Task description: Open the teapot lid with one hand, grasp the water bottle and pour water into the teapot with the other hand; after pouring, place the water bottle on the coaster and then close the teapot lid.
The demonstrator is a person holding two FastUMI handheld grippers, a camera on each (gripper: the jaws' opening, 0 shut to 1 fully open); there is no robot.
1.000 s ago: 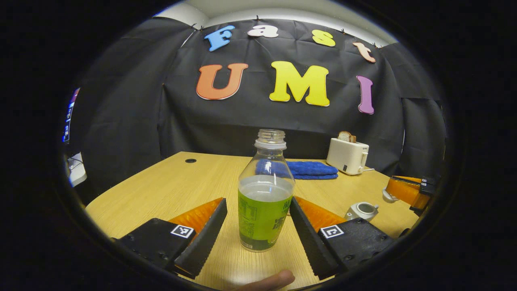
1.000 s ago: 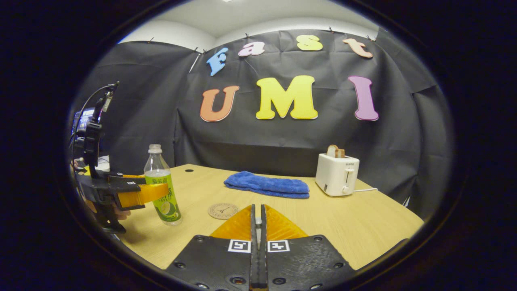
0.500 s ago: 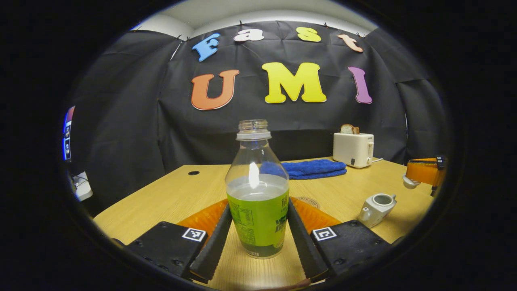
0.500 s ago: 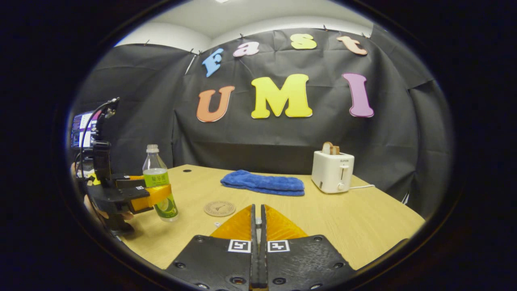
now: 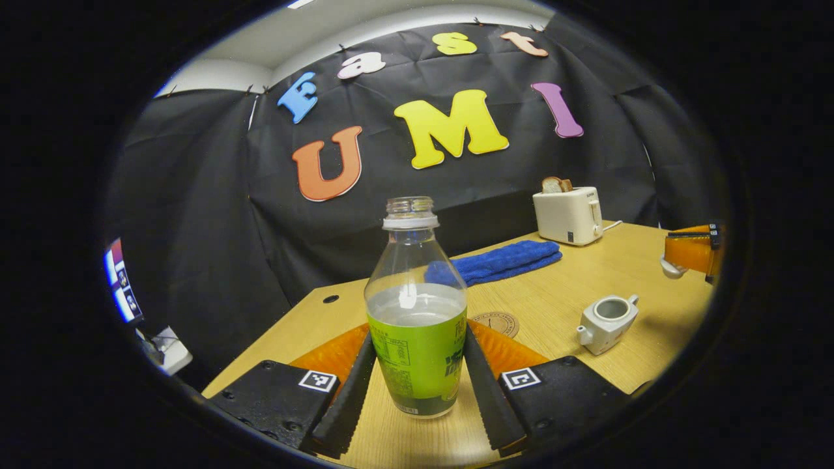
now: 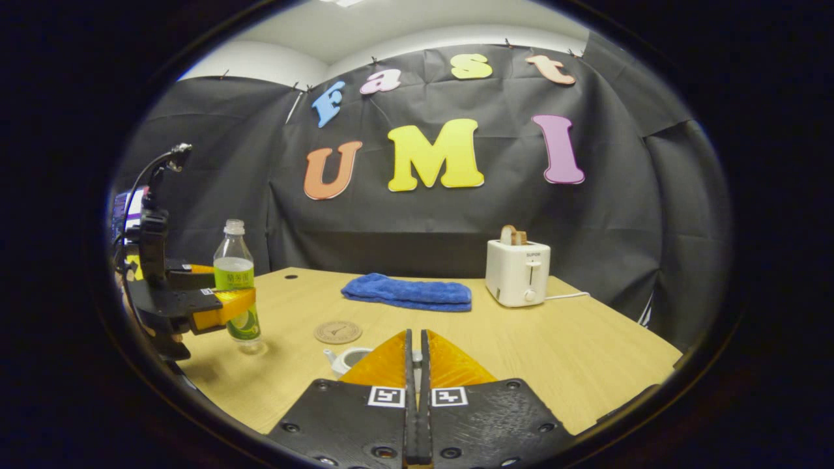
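Between the left gripper's [image 5: 417, 391] fingers stands the water bottle [image 5: 417, 326], seemingly clamped.

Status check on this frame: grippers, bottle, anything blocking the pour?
Left gripper shut on water bottle, lifted off table. Right gripper shut, holding teapot lid. Teapot open; coaster between, flat, no obstruction.

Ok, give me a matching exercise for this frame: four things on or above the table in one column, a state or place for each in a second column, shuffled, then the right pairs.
Things:
1. water bottle
2. teapot
3. coaster
4. toaster

States or places:
A. holds a slice of bread
B. lies bare on the table
C. stands with no lid on
D. clamped between the left gripper's fingers, cap off

Pairs: 1-D, 2-C, 3-B, 4-A
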